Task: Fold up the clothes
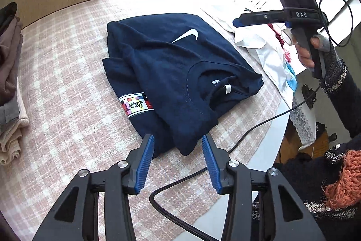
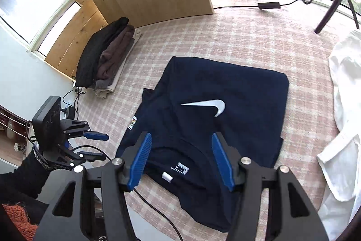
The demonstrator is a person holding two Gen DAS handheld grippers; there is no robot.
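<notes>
From the left wrist, the left gripper [image 1: 178, 141] hangs with its jaws apart and empty over the near corner of a folded navy sweatshirt [image 1: 176, 69], which lies on a pink checked tablecloth [image 1: 67, 105]. A stack of folded clothes [image 1: 10, 73] sits at the left edge, a white shirt [image 1: 259, 44] lies to the right.

From the right wrist, the right gripper [image 2: 181, 143] hovers with its jaws apart and empty above the sweatshirt's collar [image 2: 180, 150], nothing between them.

Black claws [image 1: 178, 146], ribbed blue pads [image 1: 144, 164]
</notes>
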